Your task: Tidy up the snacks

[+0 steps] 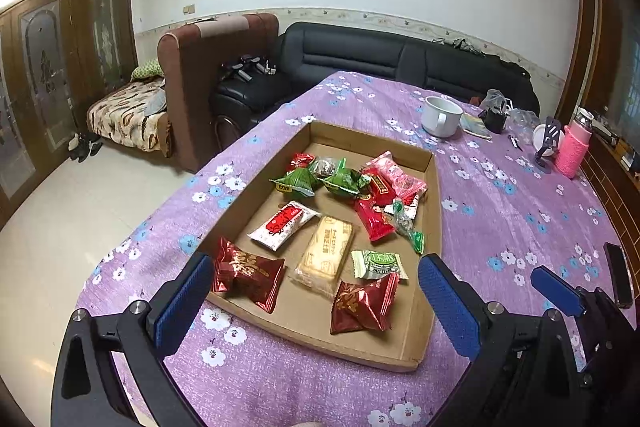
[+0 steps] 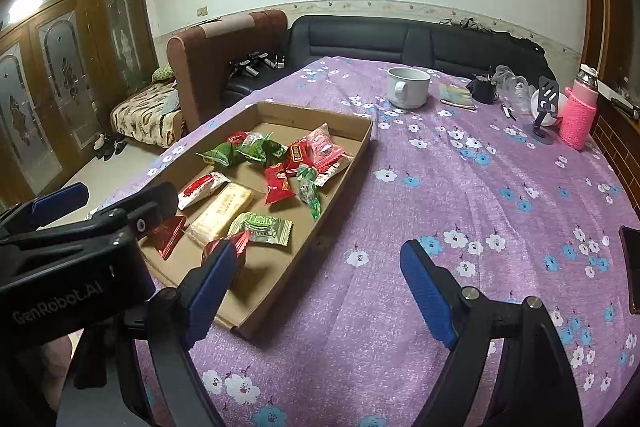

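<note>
A shallow cardboard tray (image 1: 434, 195) (image 2: 362, 135) lies on the purple flowered tablecloth and holds several wrapped snacks: two dark red packets (image 1: 246, 273) (image 1: 362, 303), a beige biscuit pack (image 1: 326, 255) (image 2: 222, 211), a green-white pack (image 1: 376, 265) (image 2: 262, 227), a red-white pack (image 1: 282, 225), green packets (image 1: 294, 183) and red and pink ones (image 1: 396, 179). My left gripper (image 1: 316, 291) is open and empty, hovering over the tray's near end. My right gripper (image 2: 320, 279) is open and empty over the cloth right of the tray.
A white mug (image 1: 440, 117) (image 2: 408, 87), a pink bottle (image 1: 574, 151) (image 2: 578, 119), a phone stand (image 2: 546, 107), small clutter and a dark phone (image 1: 618, 275) sit on the table's far and right side. Sofas and wooden doors stand behind.
</note>
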`<state>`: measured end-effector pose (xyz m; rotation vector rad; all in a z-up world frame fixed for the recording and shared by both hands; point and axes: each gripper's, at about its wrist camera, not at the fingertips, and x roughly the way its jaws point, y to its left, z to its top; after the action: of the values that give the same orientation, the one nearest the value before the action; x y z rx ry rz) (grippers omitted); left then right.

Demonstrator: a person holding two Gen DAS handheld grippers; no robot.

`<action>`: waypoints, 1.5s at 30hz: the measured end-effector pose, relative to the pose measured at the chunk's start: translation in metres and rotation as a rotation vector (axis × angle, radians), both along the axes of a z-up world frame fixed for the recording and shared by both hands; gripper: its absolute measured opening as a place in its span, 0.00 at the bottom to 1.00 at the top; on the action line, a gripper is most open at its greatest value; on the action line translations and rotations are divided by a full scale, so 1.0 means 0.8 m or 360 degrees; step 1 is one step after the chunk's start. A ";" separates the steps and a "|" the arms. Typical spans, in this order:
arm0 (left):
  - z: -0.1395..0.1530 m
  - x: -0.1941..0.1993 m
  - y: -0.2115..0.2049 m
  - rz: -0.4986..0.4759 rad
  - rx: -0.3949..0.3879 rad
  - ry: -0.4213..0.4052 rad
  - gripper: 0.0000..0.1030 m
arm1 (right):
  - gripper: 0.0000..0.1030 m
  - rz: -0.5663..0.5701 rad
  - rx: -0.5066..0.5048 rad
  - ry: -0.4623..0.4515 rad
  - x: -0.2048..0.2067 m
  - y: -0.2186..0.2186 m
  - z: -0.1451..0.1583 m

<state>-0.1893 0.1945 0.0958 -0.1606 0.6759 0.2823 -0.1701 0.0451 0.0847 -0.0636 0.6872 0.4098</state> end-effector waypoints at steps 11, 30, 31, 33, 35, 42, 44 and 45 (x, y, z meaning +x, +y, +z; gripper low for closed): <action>-0.010 0.007 0.001 -0.0009 -0.0034 0.0057 1.00 | 0.81 0.0014 0.0000 0.0025 0.003 0.001 -0.007; -0.018 0.010 0.001 -0.0011 -0.0052 0.0078 1.00 | 0.81 0.0035 -0.0004 0.0047 0.003 0.006 -0.015; -0.018 0.010 0.001 -0.0011 -0.0054 0.0080 1.00 | 0.81 0.0034 -0.0003 0.0045 0.003 0.006 -0.014; -0.018 0.011 0.001 -0.0010 -0.0056 0.0084 1.00 | 0.81 0.0036 -0.0003 0.0048 0.004 0.007 -0.016; -0.019 0.011 0.001 -0.0009 -0.0060 0.0086 1.00 | 0.81 0.0037 -0.0003 0.0048 0.004 0.007 -0.016; -0.020 0.012 0.003 -0.0012 -0.0074 0.0085 1.00 | 0.81 0.0059 -0.0008 0.0055 0.004 0.010 -0.021; -0.021 0.013 0.004 -0.0007 -0.0076 0.0079 1.00 | 0.81 0.0065 -0.0010 0.0058 0.003 0.012 -0.022; -0.021 0.014 0.005 -0.0006 -0.0077 0.0079 1.00 | 0.81 0.0069 -0.0011 0.0059 0.003 0.012 -0.022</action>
<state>-0.1784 0.1986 0.0787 -0.1990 0.7327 0.2673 -0.1675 0.0547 0.0672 -0.0777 0.7247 0.4512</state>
